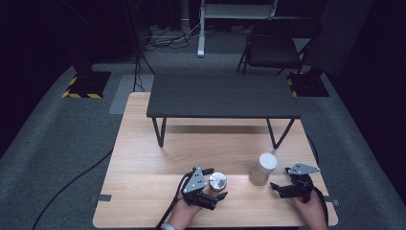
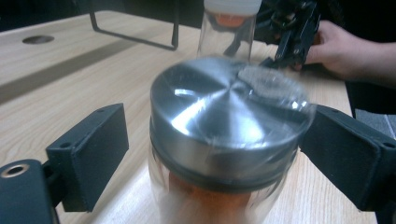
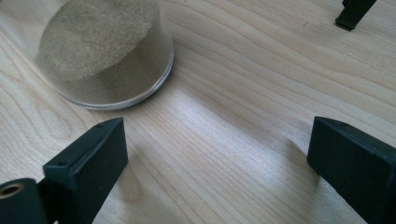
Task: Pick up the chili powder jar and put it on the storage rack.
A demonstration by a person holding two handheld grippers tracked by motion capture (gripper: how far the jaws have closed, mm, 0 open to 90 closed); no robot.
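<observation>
Jar (image 2: pixel 224 140) between left tongs (image 2: pixel 215 154)

We seem to be in a recording studio or lab rather than a home. Dark curtains or walls close in the back, and grey carpet (image 1: pixel 57 139) covers the floor. Stand bases marked with yellow-and-black hazard tape (image 1: pixel 85 85) sit at either side (the kind we see under rig poles), with black cables (image 1: pixel 72 184) trailing across the carpet. A light wooden table (image 1: pixel 143 191) carries a small dark bench-like shelf (image 1: pixel 222 98), and a folding chair (image 1: pixel 275 45) and a white stand (image 1: pixel 202 28) wait behind.
</observation>
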